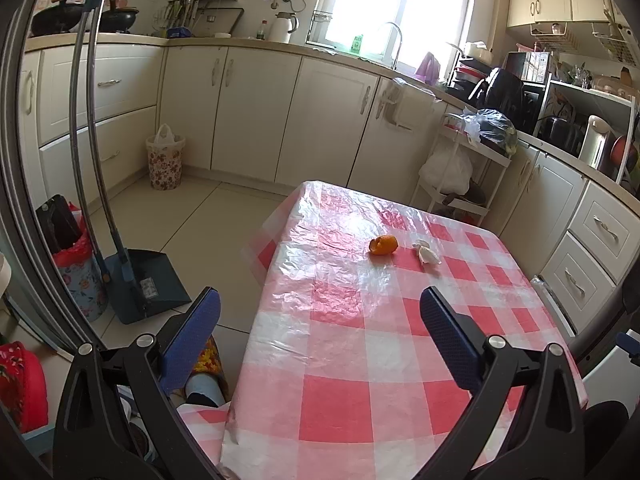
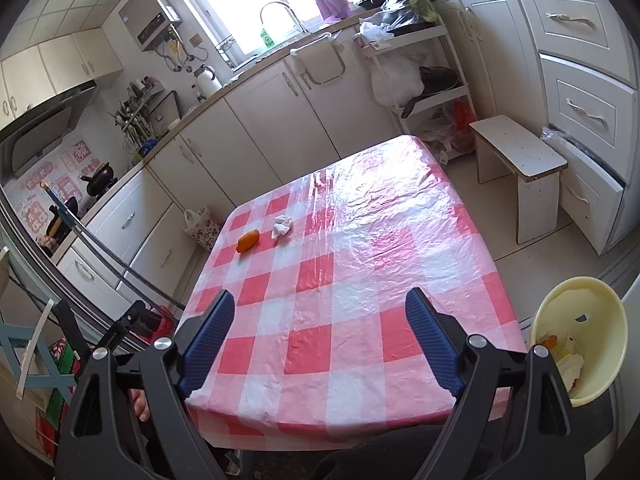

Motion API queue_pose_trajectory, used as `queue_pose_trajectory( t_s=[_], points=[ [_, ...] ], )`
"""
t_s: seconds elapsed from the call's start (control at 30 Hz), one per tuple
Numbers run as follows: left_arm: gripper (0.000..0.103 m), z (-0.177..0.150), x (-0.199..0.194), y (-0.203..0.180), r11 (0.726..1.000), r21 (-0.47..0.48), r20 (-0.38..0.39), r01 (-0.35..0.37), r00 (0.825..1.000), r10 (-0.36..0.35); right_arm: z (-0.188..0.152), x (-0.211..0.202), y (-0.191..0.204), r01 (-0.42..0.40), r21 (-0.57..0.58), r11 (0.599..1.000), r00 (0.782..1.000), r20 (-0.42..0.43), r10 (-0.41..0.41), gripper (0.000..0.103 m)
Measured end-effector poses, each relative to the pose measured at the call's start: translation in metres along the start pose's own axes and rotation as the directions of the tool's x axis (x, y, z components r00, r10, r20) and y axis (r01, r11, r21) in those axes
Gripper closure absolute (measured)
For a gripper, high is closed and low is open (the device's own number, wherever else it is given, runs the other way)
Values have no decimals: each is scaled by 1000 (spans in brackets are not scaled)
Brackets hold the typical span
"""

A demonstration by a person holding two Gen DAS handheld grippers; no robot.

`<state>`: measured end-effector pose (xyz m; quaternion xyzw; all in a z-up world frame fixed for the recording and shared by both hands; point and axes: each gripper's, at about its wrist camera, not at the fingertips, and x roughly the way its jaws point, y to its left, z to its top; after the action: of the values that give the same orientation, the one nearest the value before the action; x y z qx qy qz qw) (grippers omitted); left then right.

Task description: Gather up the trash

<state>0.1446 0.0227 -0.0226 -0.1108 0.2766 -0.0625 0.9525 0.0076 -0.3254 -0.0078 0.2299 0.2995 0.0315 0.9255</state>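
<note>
An orange peel and a crumpled white tissue lie side by side on the red-and-white checked tablecloth, toward the table's far end. They also show in the right wrist view, peel and tissue. My left gripper is open and empty, over the table's near left edge. My right gripper is open and empty above the near end of the table. A pale yellow bin holding scraps stands at the near right, beside the table.
A dustpan and broom stand on the floor left of the table, with a floral bin by the cabinets. A white stool and a shelf cart stand beyond the table's far right corner.
</note>
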Motion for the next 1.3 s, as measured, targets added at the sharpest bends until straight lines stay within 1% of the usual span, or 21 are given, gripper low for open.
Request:
queue_pose_trajectory(
  t_s=[0.23, 0.33, 0.43, 0.53, 0.67, 0.87, 0.97, 1.03, 1.17, 1.3],
  points=[
    [6, -2, 1, -1, 1000, 4, -4, -1, 1000, 1, 4, 5, 2, -13, -4, 1000, 1000, -8, 13, 19],
    [6, -3, 1, -1, 1000, 4, -4, 1, 1000, -1, 7, 12, 13, -30, -32, 999, 1000, -8, 30, 19],
    [6, -3, 3, -1, 1000, 6, -11, 7, 1000, -6, 12, 25, 29, -65, -67, 996, 998, -16, 64, 19],
    [6, -3, 5, -1, 1000, 10, -18, 10, 1000, -9, 14, 46, 47, -90, -115, 989, 996, -40, 85, 19],
    [6, -4, 6, -1, 1000, 14, -25, 14, 1000, -13, 17, 82, 65, -104, -174, 979, 992, -93, 89, 19],
    [6, -3, 14, -7, 999, 29, -47, 35, 998, -33, 25, 140, 79, -104, -239, 966, 982, -180, 61, 19],
    [6, 4, 27, -18, 995, 92, -55, 48, 998, -43, 32, 170, 84, -90, -277, 957, 978, -206, 32, 19],
    [6, 9, 43, -27, 989, 133, -79, 70, 995, -60, 39, 190, 88, -76, -297, 952, 977, -212, 11, 19],
    [6, 26, 82, -49, 966, 236, -122, 106, 989, -78, 54, 227, 93, -46, -325, 945, 978, -209, -25, 19],
    [6, 44, 119, -67, 940, 309, -163, 144, 982, -97, 64, 268, 99, -29, -367, 930, 972, -226, -58, 19]
  ],
)
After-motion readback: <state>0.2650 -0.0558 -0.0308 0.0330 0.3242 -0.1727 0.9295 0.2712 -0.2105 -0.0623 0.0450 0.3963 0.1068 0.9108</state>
